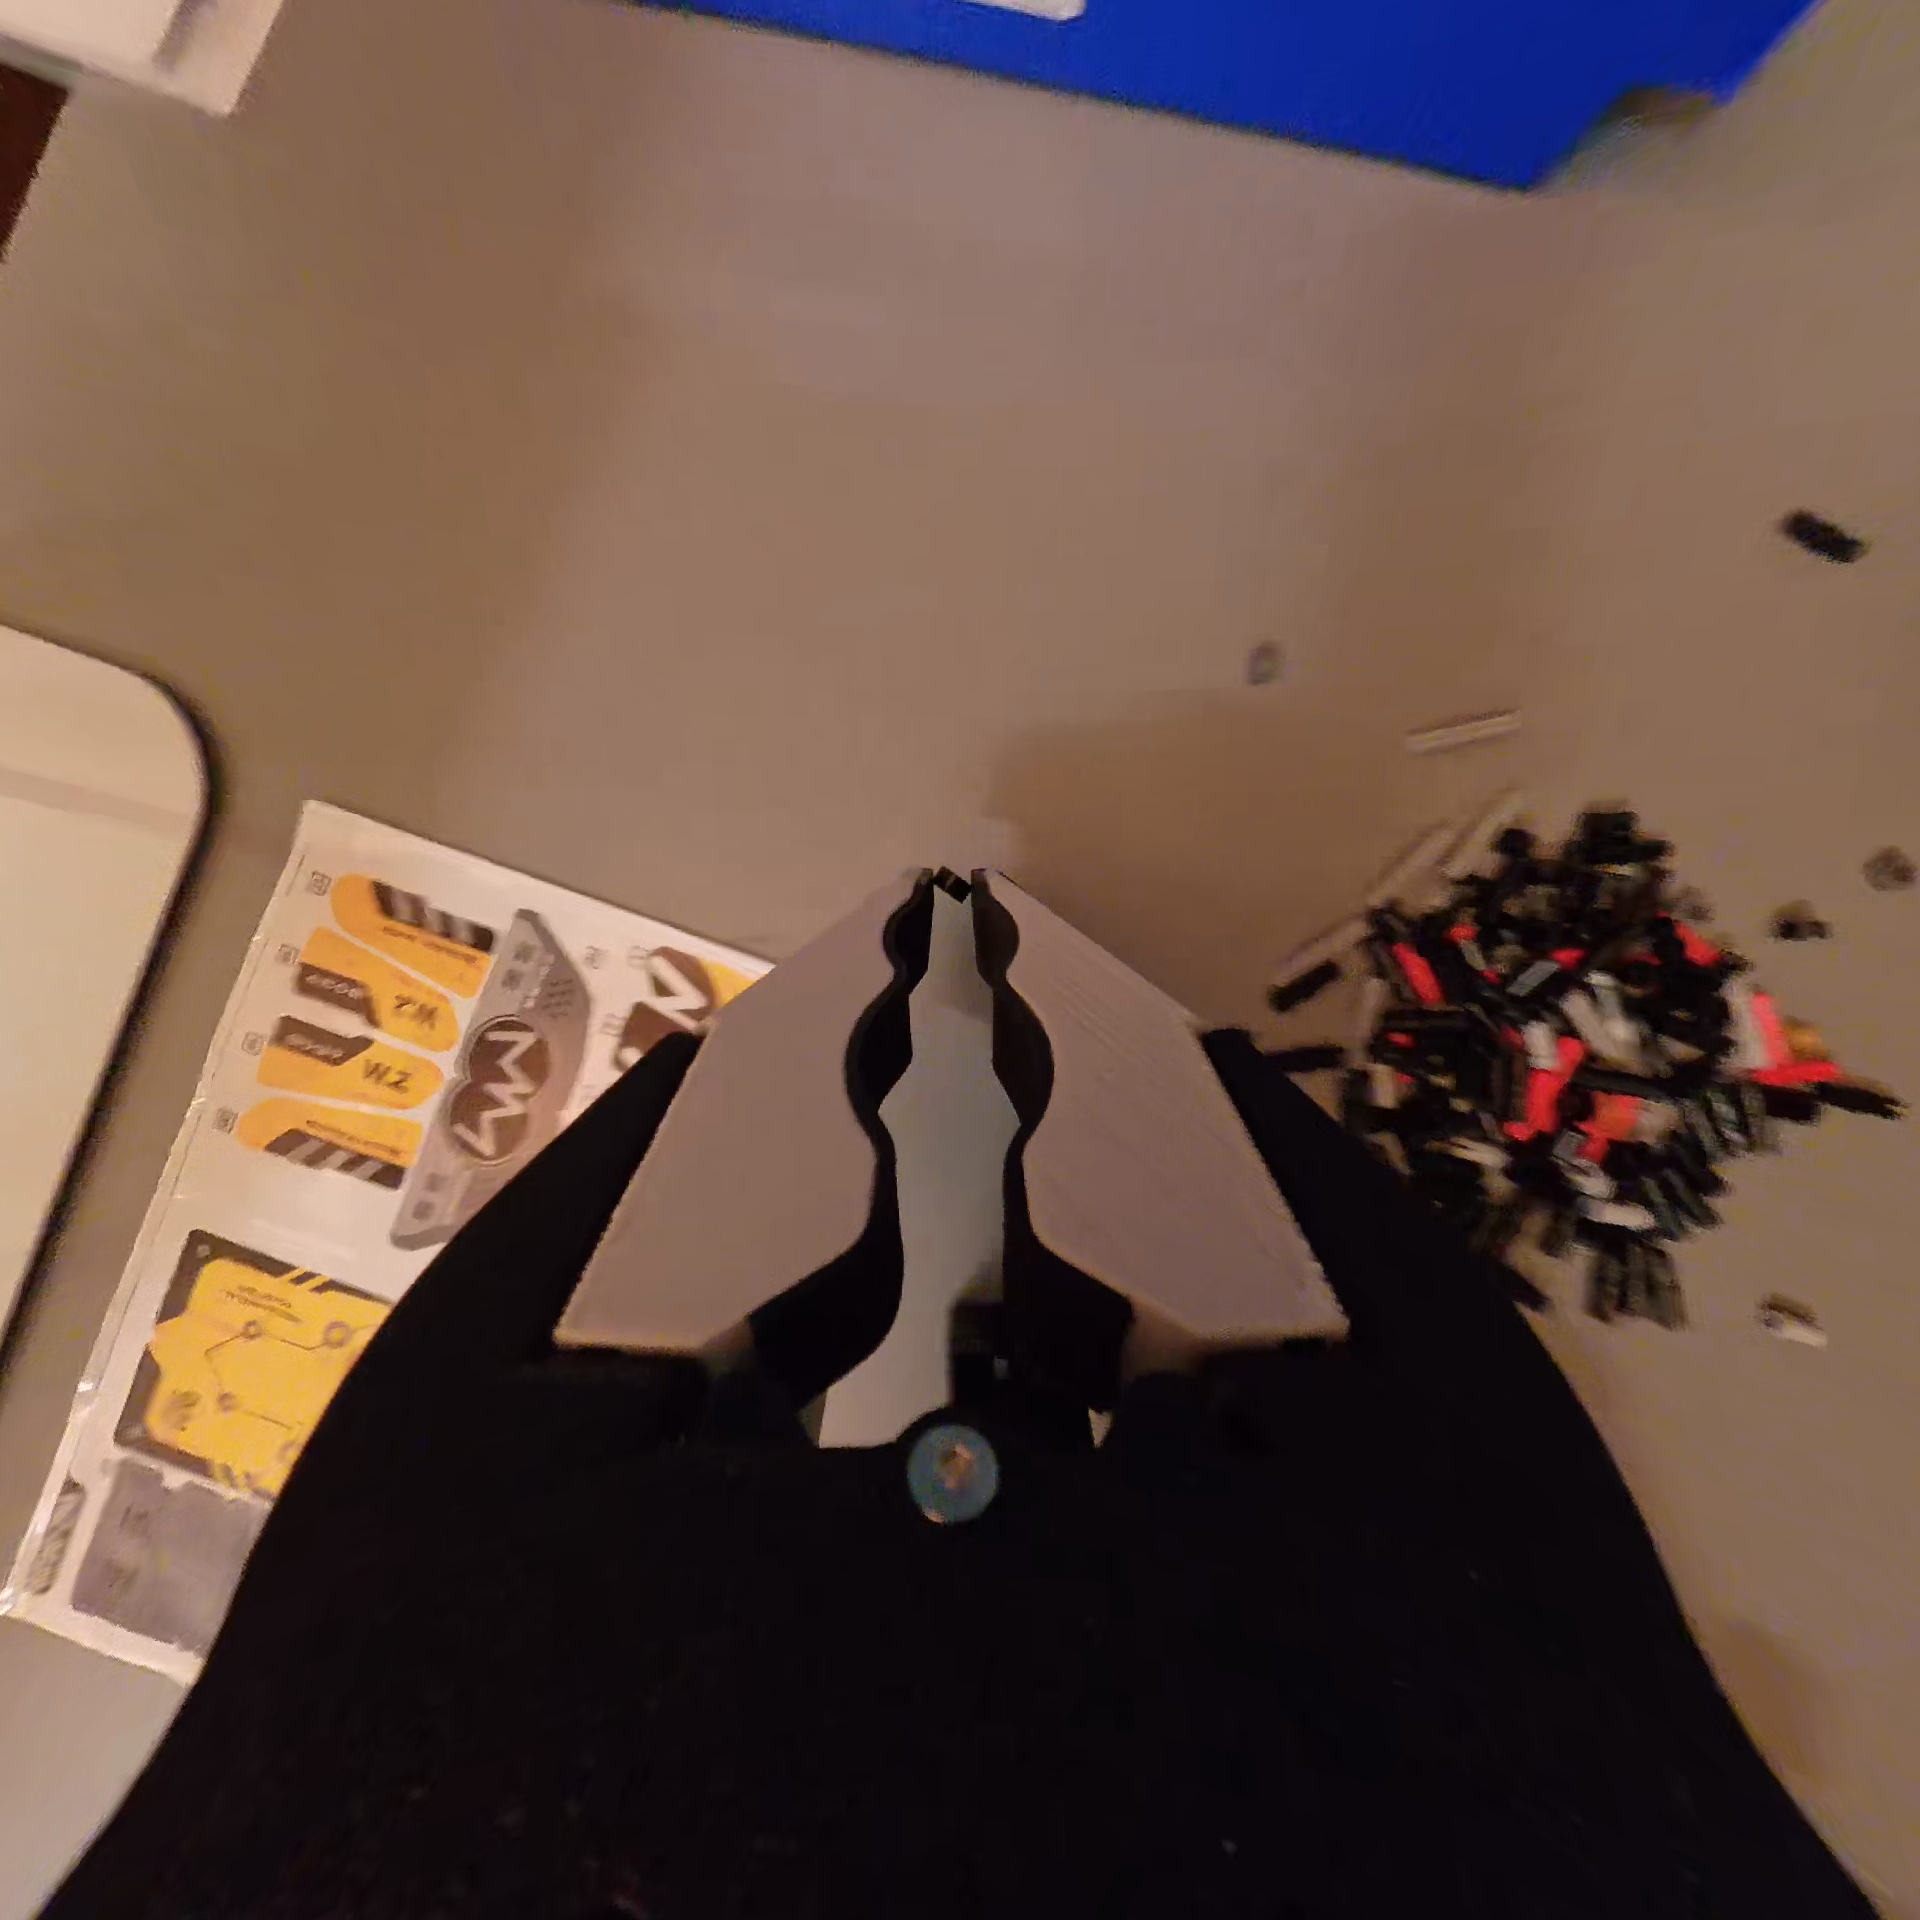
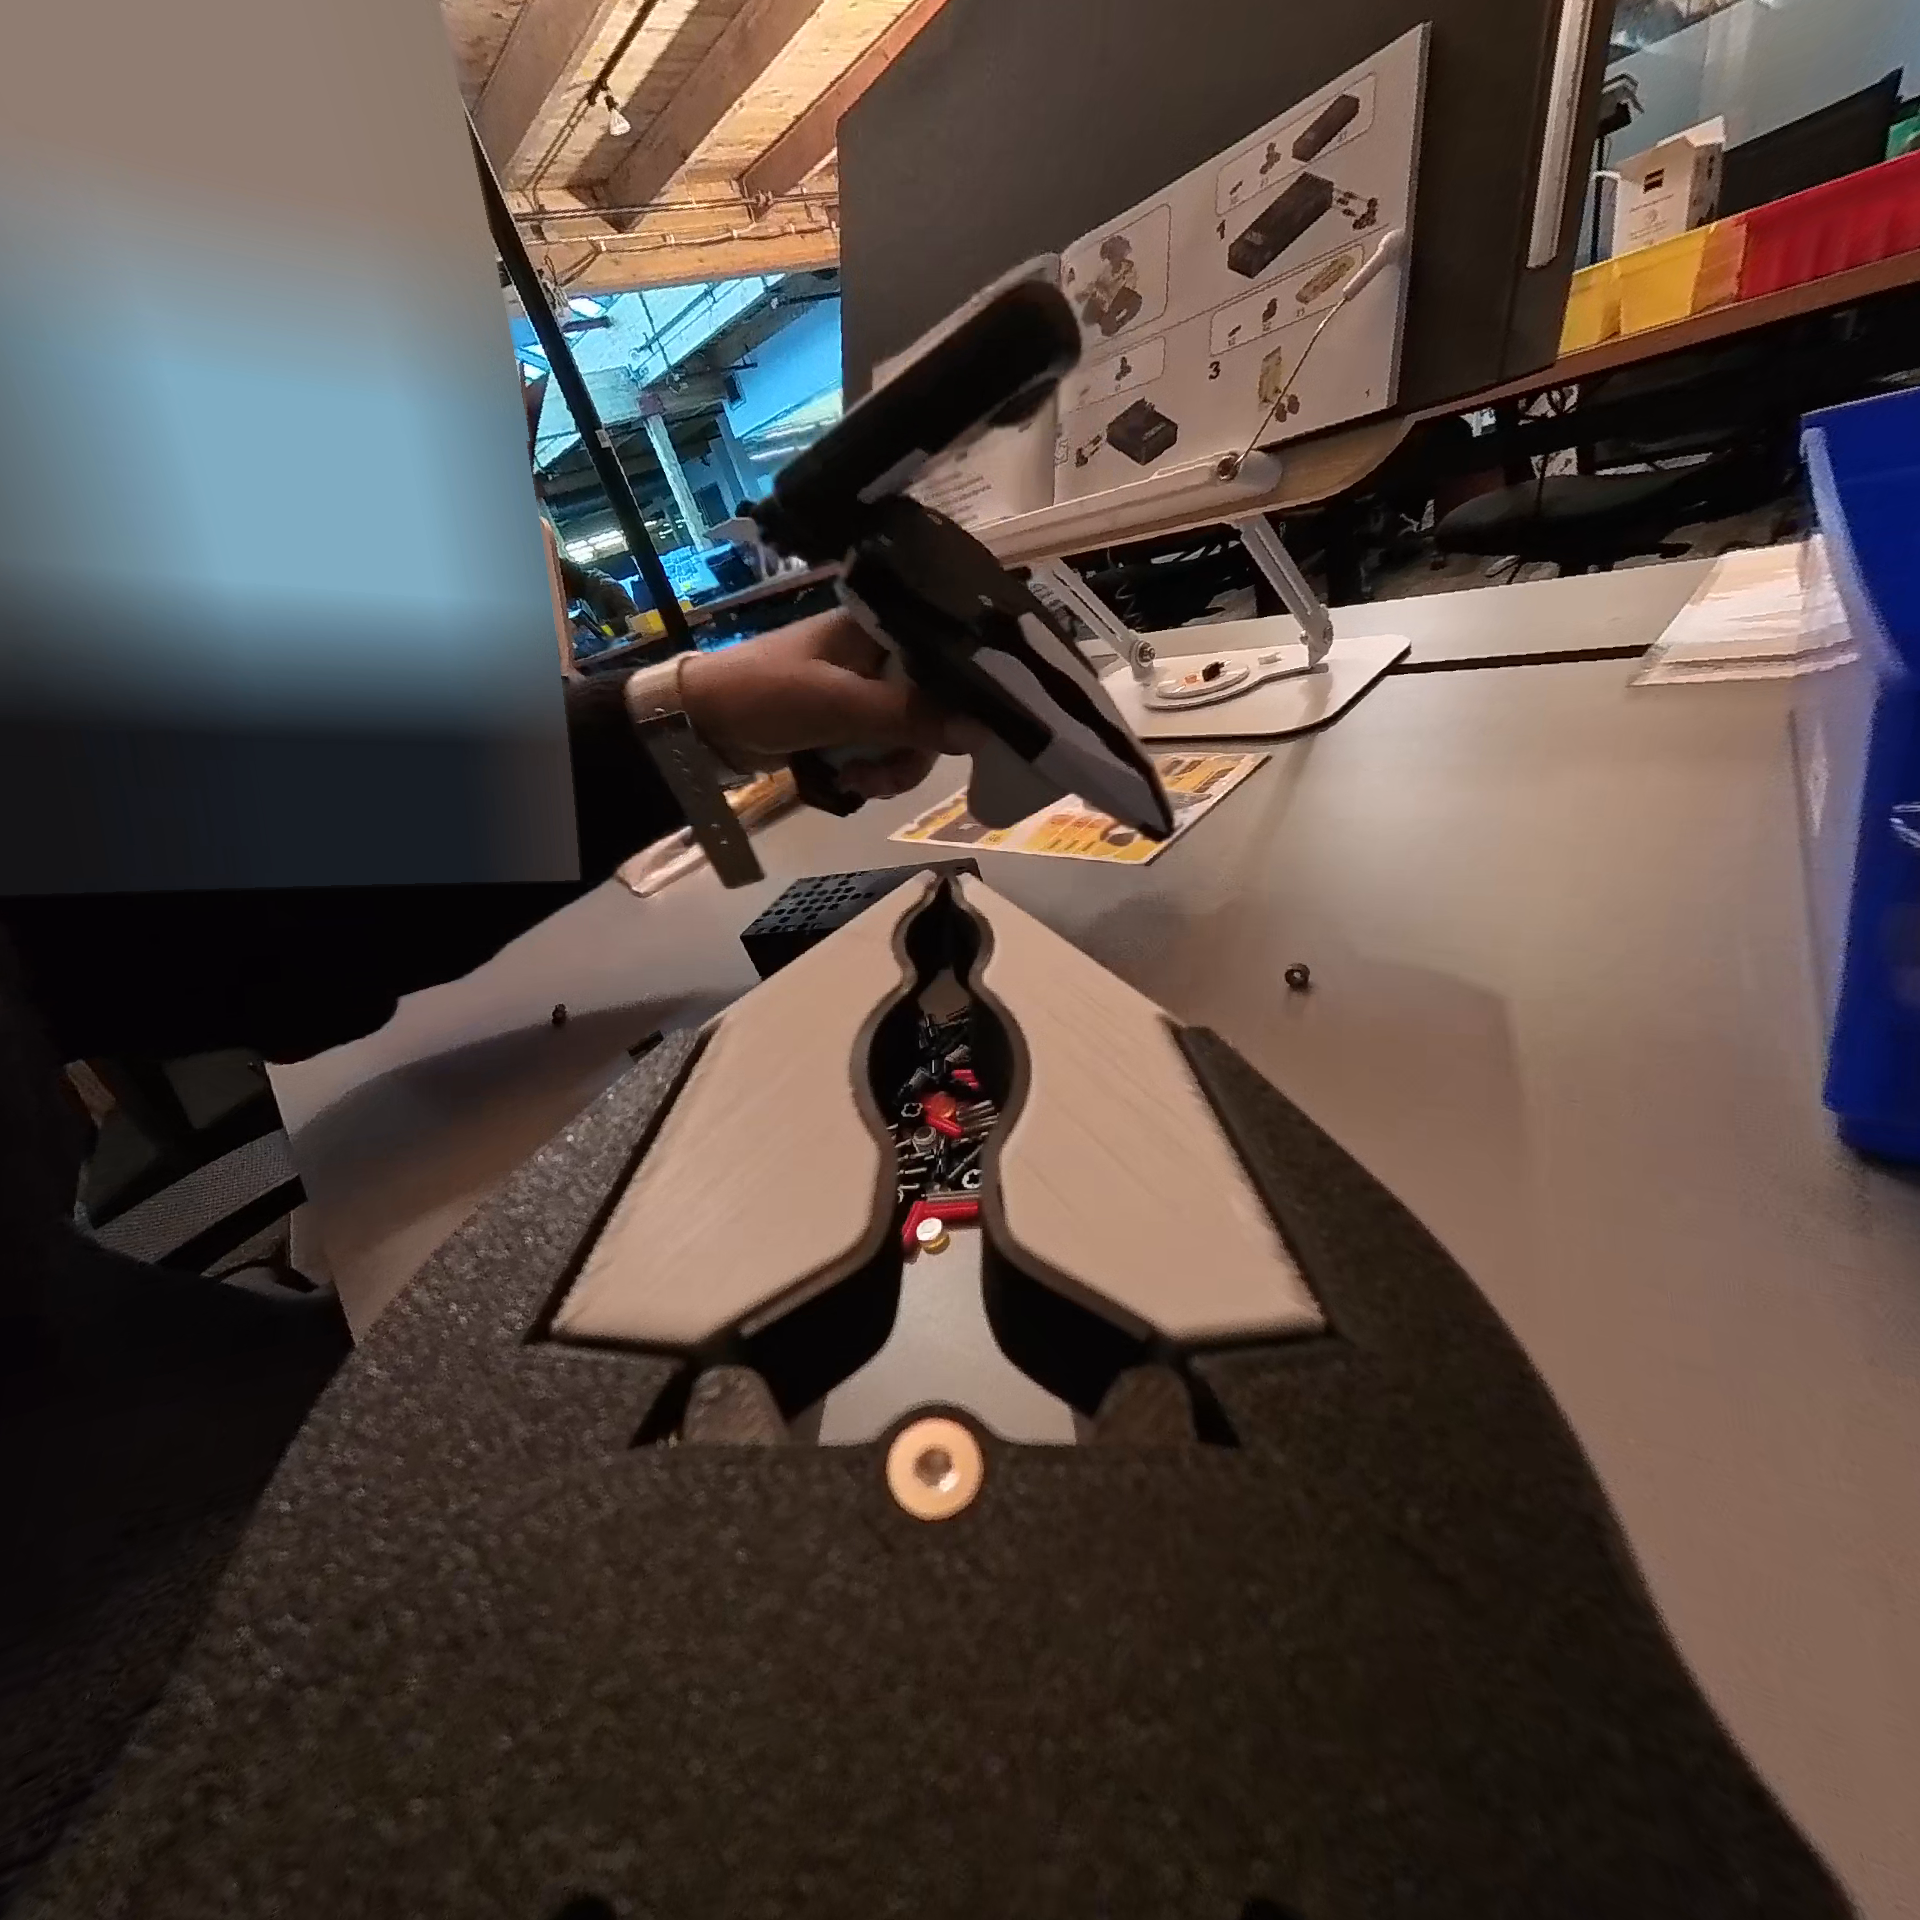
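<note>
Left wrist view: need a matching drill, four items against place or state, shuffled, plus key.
1. sticker sheet
2. pile of small black and red parts
3. blue bin
4. left gripper

a. at the far top edge of the view
b. tips pinched on a small black piece
c. flat on the table, left of the fingers
d. heaped on the table, right of the fingers

Pairs: 1-c, 2-d, 3-a, 4-b

Both hand-held grippers (image 1: pixel 953 883) (image 2: pixel 948 881) closed, left raised.

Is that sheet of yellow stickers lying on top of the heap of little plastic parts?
No, the sticker sheet lies flat on the table, apart from the heap.
</note>
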`<state>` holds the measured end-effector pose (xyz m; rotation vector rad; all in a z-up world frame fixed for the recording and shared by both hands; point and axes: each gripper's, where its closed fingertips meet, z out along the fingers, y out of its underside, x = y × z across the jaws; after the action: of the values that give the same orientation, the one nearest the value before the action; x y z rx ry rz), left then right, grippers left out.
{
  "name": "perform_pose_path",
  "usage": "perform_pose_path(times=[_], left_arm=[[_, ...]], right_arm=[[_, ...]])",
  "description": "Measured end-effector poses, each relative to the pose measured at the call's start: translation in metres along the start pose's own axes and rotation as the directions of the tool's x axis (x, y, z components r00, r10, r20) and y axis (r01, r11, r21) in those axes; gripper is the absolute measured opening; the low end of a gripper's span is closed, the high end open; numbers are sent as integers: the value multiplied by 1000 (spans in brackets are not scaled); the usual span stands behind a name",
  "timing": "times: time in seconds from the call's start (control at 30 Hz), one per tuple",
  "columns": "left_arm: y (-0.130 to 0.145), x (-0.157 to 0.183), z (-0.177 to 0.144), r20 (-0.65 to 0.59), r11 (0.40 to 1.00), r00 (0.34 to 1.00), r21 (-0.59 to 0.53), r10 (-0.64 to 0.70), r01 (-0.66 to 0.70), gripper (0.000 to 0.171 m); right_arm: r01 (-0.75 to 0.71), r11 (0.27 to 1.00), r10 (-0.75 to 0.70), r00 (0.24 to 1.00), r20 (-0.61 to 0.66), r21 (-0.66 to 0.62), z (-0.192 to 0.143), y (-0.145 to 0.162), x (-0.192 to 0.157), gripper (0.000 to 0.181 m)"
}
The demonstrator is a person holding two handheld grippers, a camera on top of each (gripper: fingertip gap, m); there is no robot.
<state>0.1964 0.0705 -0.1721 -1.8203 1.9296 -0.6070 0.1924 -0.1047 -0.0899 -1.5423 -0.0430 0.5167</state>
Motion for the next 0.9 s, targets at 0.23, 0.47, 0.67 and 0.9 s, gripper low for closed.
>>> perform_pose_path(times=[0.23, 0.47, 0.67, 0.9], left_arm=[[25, 106, -15, -292, 976, 940, -71, 175, -204, 6], [15, 106, -14, -206, 980, 961, -29, 186, -196, 31], [-17, 82, -2, -165, 995, 981, 36, 102, -97, 32], [-25, 63, 44, -138, 991, 983, -36, 120, -126, 32]], right_arm=[[3, 1000, -3, 1000, 1, 4, 0, -1, -1, 0], [13, 1000, -13, 1000, 1, 9, -1, -1, -2, 0], [27, 999, -27, 1000, -5, 18, -2, -2, -2, 0], [19, 1000, -18, 1000, -5, 25, -2, -3, -1, 0]])
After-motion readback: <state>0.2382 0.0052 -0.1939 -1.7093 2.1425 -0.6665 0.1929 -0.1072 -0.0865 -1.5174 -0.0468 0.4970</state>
